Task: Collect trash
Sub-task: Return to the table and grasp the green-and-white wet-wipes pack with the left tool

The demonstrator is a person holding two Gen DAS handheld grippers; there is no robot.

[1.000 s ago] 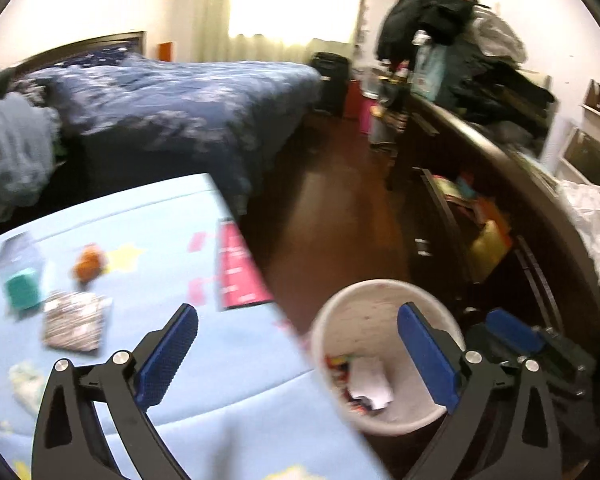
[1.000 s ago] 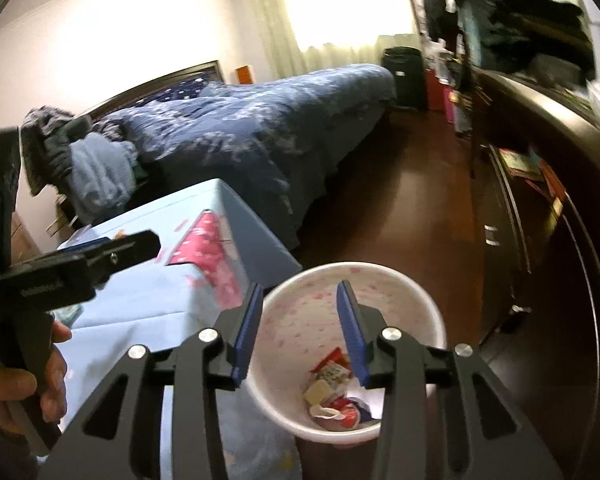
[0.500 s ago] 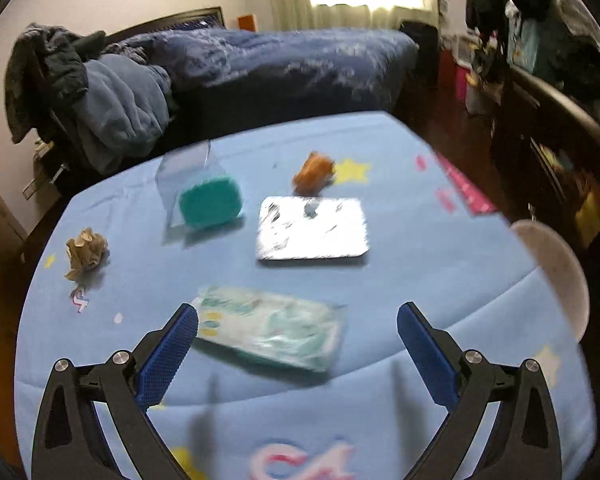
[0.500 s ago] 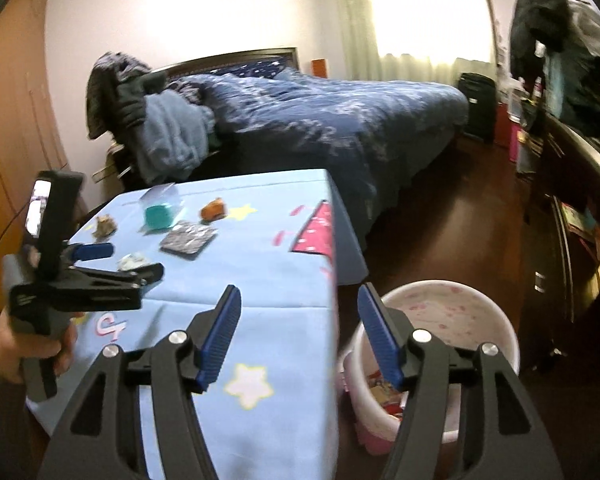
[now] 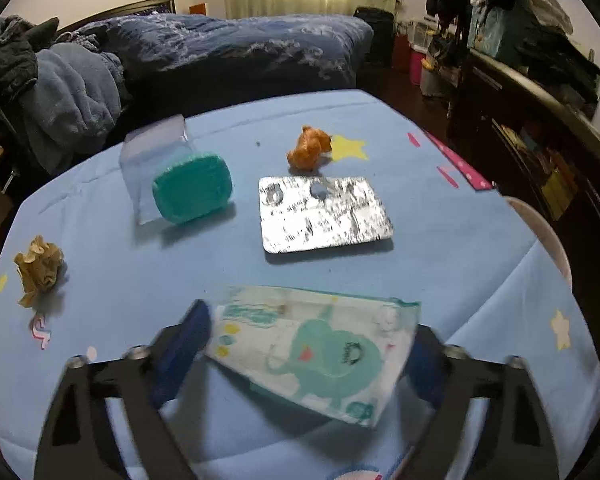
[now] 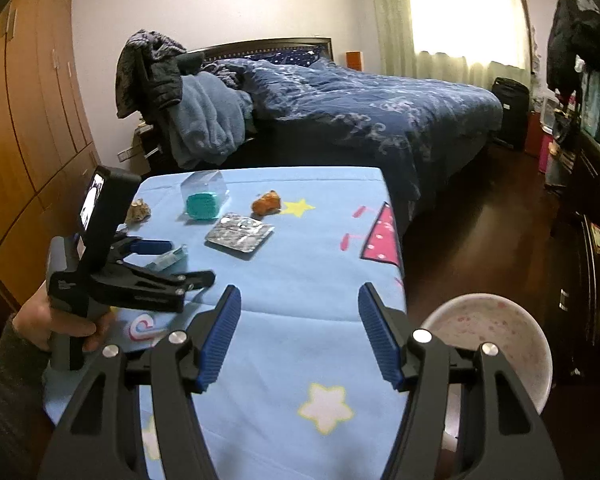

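On the bench (image 5: 440,240) the tissue pack (image 5: 312,354) lies nearest, between the fingers (image 5: 180,354) of the left gripper (image 5: 304,354), whose jaws are closing. Beyond it lies the foil sheet (image 5: 324,212). Left of the sheet stands the plastic box (image 5: 180,176); just beyond the sheet sits the crumpled wrapper (image 5: 309,153). The paper ball (image 5: 39,270) lies at the far left. The bin (image 6: 496,344) stands on the floor beside the bench's right edge. The bed (image 6: 360,108) lies behind the bench.
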